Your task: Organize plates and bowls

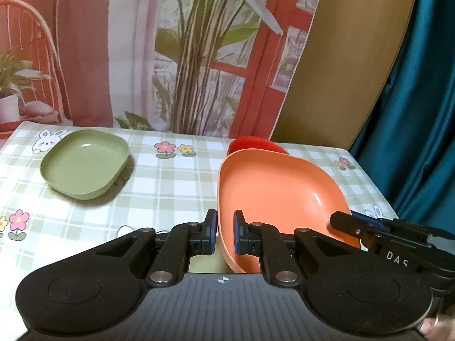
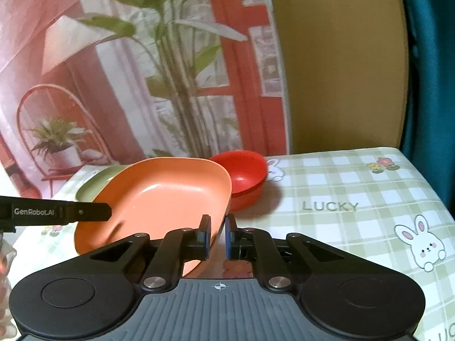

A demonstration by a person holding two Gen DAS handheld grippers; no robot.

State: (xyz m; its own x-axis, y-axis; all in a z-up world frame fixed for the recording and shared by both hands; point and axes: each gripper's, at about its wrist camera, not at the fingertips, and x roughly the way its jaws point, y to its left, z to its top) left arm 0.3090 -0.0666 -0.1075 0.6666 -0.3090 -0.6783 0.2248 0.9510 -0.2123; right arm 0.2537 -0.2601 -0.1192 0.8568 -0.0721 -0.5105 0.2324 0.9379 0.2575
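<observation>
An orange square plate [image 1: 275, 187] is held above the table by both grippers. My left gripper [image 1: 225, 228] is shut on its left rim. My right gripper [image 2: 217, 234] is shut on its right rim; the plate also shows in the right wrist view [image 2: 162, 199]. The right gripper's fingers [image 1: 358, 227] reach in from the right in the left wrist view. A green square plate [image 1: 85, 163] lies on the table at the far left, partly hidden behind the orange plate in the right wrist view [image 2: 96, 182]. A red bowl [image 2: 244, 177] sits behind the orange plate.
The table [image 2: 355, 199] has a green checked cloth with rabbits and flowers. A printed backdrop [image 1: 170, 42] hangs behind it, a brown board [image 2: 341, 71] and a teal curtain [image 1: 421, 113] stand at the right. The table's right edge is near the curtain.
</observation>
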